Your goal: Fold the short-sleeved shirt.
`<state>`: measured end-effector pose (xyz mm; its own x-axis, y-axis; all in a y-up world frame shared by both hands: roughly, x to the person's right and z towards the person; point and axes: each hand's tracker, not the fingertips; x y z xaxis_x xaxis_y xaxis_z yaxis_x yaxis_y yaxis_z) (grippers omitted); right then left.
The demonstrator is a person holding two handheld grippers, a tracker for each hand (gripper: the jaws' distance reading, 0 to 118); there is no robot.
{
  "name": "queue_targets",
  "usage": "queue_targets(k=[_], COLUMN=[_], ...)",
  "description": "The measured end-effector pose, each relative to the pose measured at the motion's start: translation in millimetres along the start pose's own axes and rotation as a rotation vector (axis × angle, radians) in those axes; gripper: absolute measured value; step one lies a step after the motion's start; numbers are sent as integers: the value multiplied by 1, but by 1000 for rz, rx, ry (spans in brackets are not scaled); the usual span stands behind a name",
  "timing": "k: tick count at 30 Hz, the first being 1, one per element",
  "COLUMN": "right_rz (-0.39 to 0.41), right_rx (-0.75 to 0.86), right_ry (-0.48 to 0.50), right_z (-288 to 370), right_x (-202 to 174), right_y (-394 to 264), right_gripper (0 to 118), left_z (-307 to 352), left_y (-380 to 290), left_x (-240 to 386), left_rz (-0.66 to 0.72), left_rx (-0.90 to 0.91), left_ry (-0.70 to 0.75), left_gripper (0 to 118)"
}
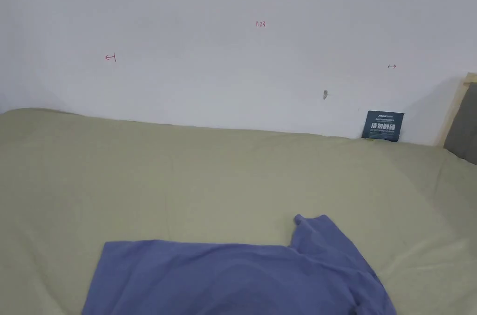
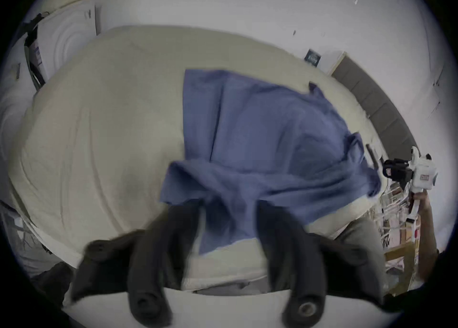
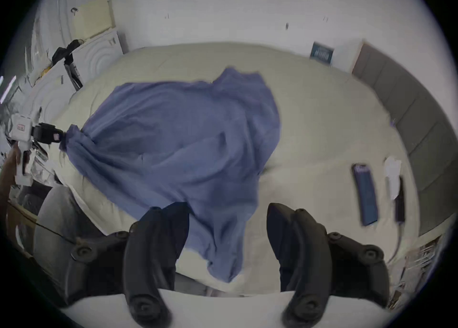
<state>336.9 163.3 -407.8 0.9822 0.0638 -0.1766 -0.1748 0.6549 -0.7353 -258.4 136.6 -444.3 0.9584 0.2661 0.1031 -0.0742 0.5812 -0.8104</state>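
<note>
a blue short-sleeved cotton shirt [image 1: 242,278] lies spread across a bed covered in a pale green sheet [image 1: 186,181], one sleeve pointing toward the white wall. in the left gripper view the black two-jaw left gripper [image 2: 229,203] has cloth bunched between jaws that stand apart, so i cannot tell whether it pinches the shirt. the right gripper [image 3: 226,209] likewise shows jaws spread with the hem hanging between them, grip unclear.
</note>
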Motion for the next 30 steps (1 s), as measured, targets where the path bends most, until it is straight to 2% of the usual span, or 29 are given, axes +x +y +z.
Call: queue_targets(k=[1,2,6,10,11,12,13,14,15,16,17,19,21,23,25,28,30], right_rz=[3,-5,-25,-41,-47,-73,-89,-110,-117,-124,-119,-104,-63,-59,-93,-116,-134], right_rx=[48,92,259,387,415,434,421,426,395,321,379,343,319,310,303,302,302], right_ry=[-17,-16,-38,-165,-179,-155,-103,-64,-21,-52,-67,21,22,18,45,31,29], right_z=[14,26,57,48,45,42,37,34,29,24,26,22,15,13,9,7,4], right_x=[-3,-7,-43,-103,-116,-128,-141,-151,-161,-176,-182,-193,-200,-201,-188,-175,-161], right_y=[7,13,43,47,44,38,32,27,22,12,13,9,3,6,7,18,22], right_gripper=[71,71,71,71,69,65,32,1,0,0,0,0,0,0,0,0,0], left_z=[13,24,53,44,40,35,35,36,34,32,29,16,8,-1,-10,-26,-46], left_y=[5,9,25,14,9,0,-12,-22,-31,-45,-52,-64,-62,-57,-32,26,79], left_x=[5,12,61,125,137,147,157,164,171,179,184,192,187,176,156,121,86], left_rz=[-2,-4,-83,-180,-191,-184,-172,-154,-138,-134,-146,-185,-209,-155,-100,-65,-47], left_rx=[47,112,283,398,400,412,461,507,511,513,492,391,344,297,278,266,232], left_ry=[2,4,40,142,164,173,155,119,97,114,105,72,66,73,104,199,182], left_gripper=[80,81,81,80,76,52,17,0,0,0,0,0,0,0,0,0,0])
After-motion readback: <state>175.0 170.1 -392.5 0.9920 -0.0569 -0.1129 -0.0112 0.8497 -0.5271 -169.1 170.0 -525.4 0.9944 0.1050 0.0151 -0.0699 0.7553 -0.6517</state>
